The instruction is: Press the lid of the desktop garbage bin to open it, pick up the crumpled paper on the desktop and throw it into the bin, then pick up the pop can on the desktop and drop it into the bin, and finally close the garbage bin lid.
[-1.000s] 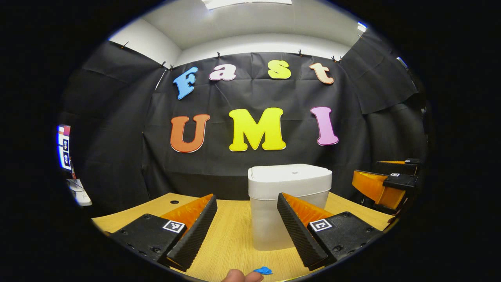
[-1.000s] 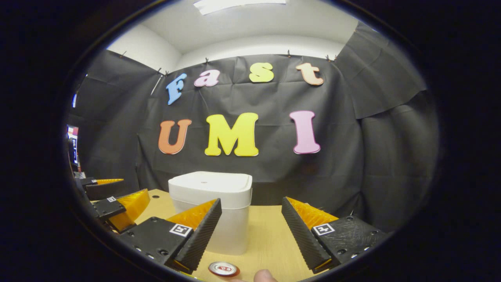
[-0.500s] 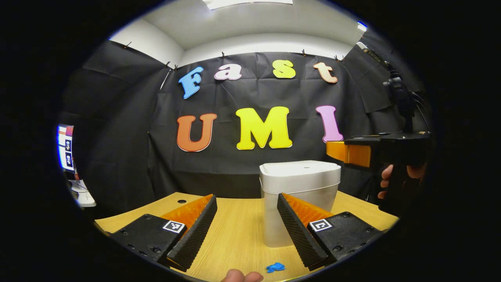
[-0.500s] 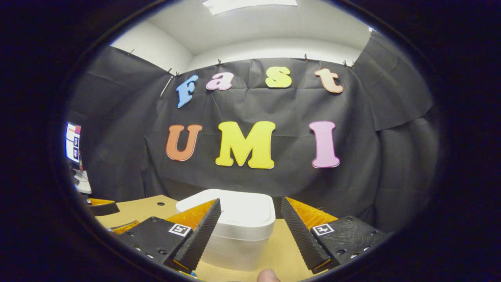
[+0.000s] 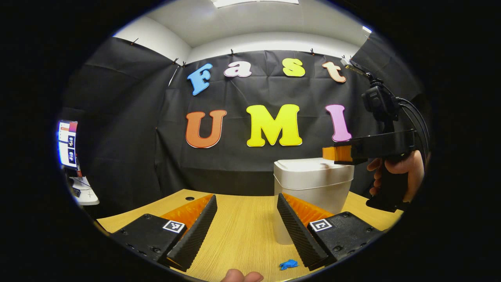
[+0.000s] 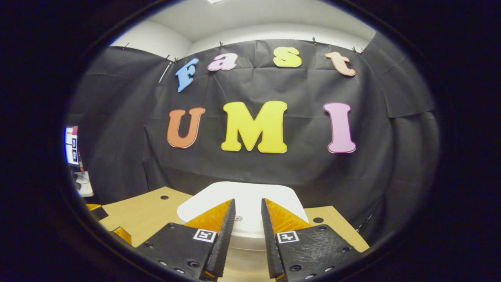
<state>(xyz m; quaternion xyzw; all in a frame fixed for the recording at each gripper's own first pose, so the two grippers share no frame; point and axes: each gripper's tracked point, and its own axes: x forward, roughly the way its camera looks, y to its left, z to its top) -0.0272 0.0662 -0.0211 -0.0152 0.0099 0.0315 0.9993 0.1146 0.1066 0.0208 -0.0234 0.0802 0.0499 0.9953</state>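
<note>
Right gripper view puts my right tongs (image 6: 248,207) over the white garbage bin (image 6: 250,231), their fingers drawn nearly together with a thin gap between them and nothing held. The lid (image 6: 246,199) lies flat and closed beneath the tips, and a small mark on it shows in the gap. From the left gripper view I see those same tongs (image 5: 332,153) level above the bin's lid (image 5: 309,166), held by a hand (image 5: 399,168) on the grip; whether the tips already touch the lid I cannot tell.

I judge that I am on the first step, pressing the lid to open it. Next, I reckon, comes a short downward push with the narrowed tips on the middle of the lid, then a lift clear so it can spring up.

My left tongs (image 5: 246,203) are spread wide and empty, low over the wooden tabletop (image 5: 238,231). The crumpled paper (image 5: 289,264), a small blue wad, lies on the tabletop just in front of the bin (image 5: 313,196), close to the right-hand finger of those tongs, so the left side looks best placed to take it once the bin is open.
</note>
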